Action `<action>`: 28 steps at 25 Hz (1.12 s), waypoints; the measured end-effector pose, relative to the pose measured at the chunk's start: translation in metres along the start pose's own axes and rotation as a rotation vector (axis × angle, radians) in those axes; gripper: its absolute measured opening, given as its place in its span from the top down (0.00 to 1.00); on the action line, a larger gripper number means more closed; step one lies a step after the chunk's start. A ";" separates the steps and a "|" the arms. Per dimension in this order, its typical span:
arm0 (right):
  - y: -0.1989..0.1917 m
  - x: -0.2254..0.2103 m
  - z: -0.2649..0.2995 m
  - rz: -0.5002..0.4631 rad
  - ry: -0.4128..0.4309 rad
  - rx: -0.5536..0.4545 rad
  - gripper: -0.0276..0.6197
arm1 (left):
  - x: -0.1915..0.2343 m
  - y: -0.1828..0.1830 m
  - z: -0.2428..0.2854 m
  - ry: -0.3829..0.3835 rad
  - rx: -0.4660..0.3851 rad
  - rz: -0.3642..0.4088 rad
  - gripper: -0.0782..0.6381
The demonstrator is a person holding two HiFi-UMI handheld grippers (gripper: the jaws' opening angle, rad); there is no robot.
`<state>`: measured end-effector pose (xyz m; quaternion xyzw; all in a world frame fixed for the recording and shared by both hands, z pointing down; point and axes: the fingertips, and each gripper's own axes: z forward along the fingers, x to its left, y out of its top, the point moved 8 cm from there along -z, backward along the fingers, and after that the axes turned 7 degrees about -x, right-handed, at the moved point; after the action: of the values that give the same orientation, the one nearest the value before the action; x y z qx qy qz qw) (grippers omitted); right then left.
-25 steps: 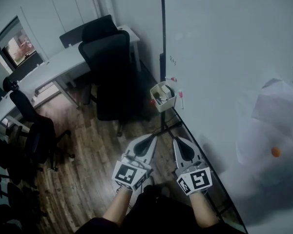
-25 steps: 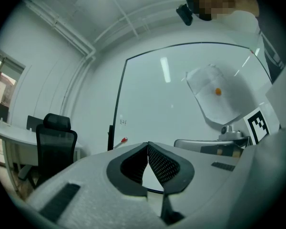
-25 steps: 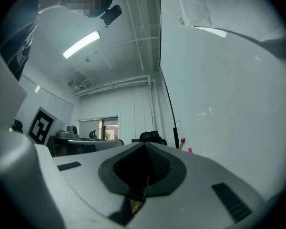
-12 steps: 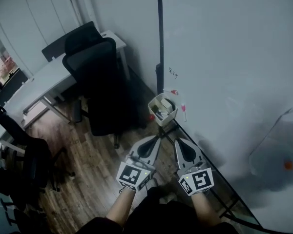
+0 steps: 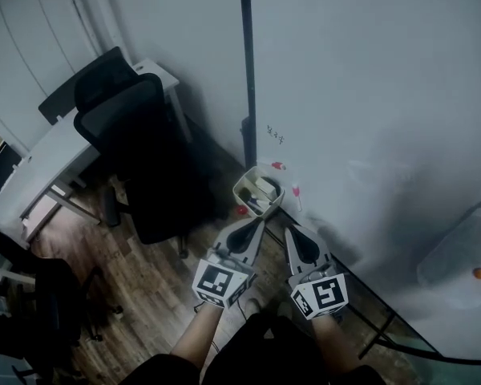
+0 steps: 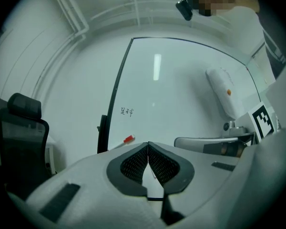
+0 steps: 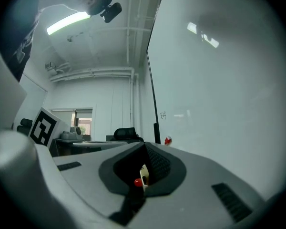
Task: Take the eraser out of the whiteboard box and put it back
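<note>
- We see a black office chair (image 5: 140, 163) with a tall back, standing just beside a white desk (image 5: 56, 151) at the left.
- A second dark chair (image 5: 40, 295) sits at the lower left, well apart from the first.
- Brown wooden floor (image 5: 144, 283) runs under both chairs.
- A whiteboard (image 5: 369, 87) fills the right side, and its black frame edge (image 5: 245, 54) stands upright.
- Small handwriting (image 5: 274, 134) sits near that edge.
- A red-capped marker (image 5: 279, 166) clings low on the board, with a second marker (image 5: 295, 192) just below it.
- We note an orange dot (image 5: 479, 273) far right on the board.
- In the right gripper view, a strip light (image 7: 69, 20) glows overhead and a window (image 7: 83, 120) shows on the far wall.
</note>
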<state>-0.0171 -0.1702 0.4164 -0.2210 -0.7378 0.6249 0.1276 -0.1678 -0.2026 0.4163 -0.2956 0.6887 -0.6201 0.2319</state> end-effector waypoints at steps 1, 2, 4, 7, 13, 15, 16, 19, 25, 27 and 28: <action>0.000 -0.002 0.001 0.002 -0.004 0.002 0.95 | 0.001 -0.001 0.003 -0.003 0.003 -0.001 0.88; 0.000 -0.003 0.003 0.003 -0.006 0.003 0.95 | 0.002 -0.001 0.005 -0.005 0.006 -0.003 0.88; 0.000 -0.007 0.006 0.003 -0.007 0.004 0.95 | 0.004 -0.003 0.009 -0.002 0.007 -0.005 0.88; -0.007 -0.011 0.011 0.011 -0.003 0.009 0.95 | 0.011 -0.009 0.014 0.013 0.015 -0.007 0.88; -0.017 -0.019 0.025 0.022 0.004 0.019 0.95 | 0.029 -0.029 0.036 0.048 0.070 0.000 0.88; -0.021 -0.022 0.030 0.029 0.002 0.017 0.95 | 0.034 -0.038 0.046 0.056 0.098 0.013 0.88; -0.023 -0.023 0.032 0.033 0.000 0.017 0.95 | 0.036 -0.042 0.051 0.057 0.114 0.018 0.87; -0.028 -0.025 0.034 0.049 -0.010 0.017 0.95 | 0.044 -0.051 0.065 0.064 0.153 0.016 0.69; -0.040 -0.030 0.031 0.068 -0.032 0.034 0.95 | 0.060 -0.065 0.084 0.061 0.232 0.011 0.55; -0.044 -0.031 0.030 0.071 -0.036 0.041 0.95 | 0.062 -0.070 0.089 0.041 0.253 0.013 0.54; -0.045 -0.031 0.030 0.072 -0.037 0.043 0.95 | 0.063 -0.071 0.092 0.029 0.262 0.013 0.53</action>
<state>-0.0112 -0.2166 0.4573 -0.2330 -0.7179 0.6489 0.0960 -0.1410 -0.3161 0.4785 -0.2492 0.6070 -0.7074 0.2626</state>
